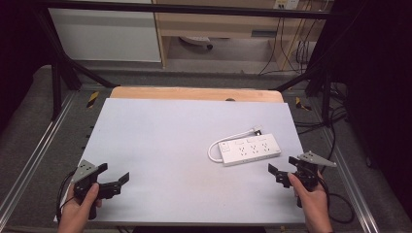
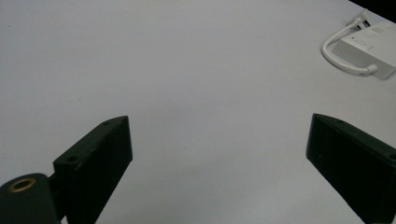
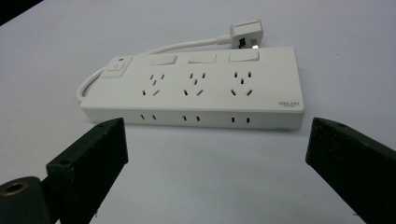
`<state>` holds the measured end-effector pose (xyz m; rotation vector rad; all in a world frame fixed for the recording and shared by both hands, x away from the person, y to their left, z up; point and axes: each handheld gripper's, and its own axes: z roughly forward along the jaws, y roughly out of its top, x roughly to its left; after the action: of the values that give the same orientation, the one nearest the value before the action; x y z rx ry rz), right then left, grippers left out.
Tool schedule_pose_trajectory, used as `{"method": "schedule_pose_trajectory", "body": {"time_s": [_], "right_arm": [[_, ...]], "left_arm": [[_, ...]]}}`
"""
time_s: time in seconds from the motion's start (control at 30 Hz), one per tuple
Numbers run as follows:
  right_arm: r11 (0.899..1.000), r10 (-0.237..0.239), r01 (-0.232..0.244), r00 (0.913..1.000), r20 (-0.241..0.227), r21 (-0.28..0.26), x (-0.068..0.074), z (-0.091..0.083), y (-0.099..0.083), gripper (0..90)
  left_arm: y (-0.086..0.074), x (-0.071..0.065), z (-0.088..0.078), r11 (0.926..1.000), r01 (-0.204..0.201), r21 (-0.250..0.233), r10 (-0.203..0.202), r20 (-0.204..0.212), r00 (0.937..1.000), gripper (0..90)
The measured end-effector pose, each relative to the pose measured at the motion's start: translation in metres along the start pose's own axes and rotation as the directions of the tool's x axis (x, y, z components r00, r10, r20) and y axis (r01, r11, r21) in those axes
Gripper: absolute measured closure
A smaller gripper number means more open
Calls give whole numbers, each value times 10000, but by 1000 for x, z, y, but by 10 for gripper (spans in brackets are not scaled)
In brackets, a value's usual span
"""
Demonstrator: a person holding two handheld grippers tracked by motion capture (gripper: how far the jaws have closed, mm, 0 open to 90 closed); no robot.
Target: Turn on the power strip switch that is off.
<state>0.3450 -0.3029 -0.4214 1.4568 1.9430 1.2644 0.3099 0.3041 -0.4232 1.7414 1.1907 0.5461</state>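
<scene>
Glossy white slab-shaped power strip near the matte grey bench's right edge, right gripper released just beside it, left gripper released at the near-left corner.

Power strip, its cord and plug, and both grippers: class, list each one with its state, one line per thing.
Power strip: lying flat on the white table, sockets up, nothing plugged in.
Cord: looped beside the strip.
Plug: loose on the table, not in a socket.
Left gripper: open, holding nothing.
Right gripper: open, holding nothing, facing the strip's long side.
</scene>
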Motion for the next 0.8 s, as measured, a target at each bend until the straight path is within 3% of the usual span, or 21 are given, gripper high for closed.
{"method": "schedule_pose_trajectory", "body": {"time_s": [0.4, 0.8], "right_arm": [[9995, -287, 286, 9996, -25, -96, 12, 3, 6, 59], [9966, -690, 688, 9976, -19, -453, 18, 3, 30, 48]], "left_arm": [[-1, 0, 1, 9999, -75, 97, 74, 55, 10000, 68], [-2, 0, 2, 9999, -53, 155, 52, 52, 10000, 69]]}}
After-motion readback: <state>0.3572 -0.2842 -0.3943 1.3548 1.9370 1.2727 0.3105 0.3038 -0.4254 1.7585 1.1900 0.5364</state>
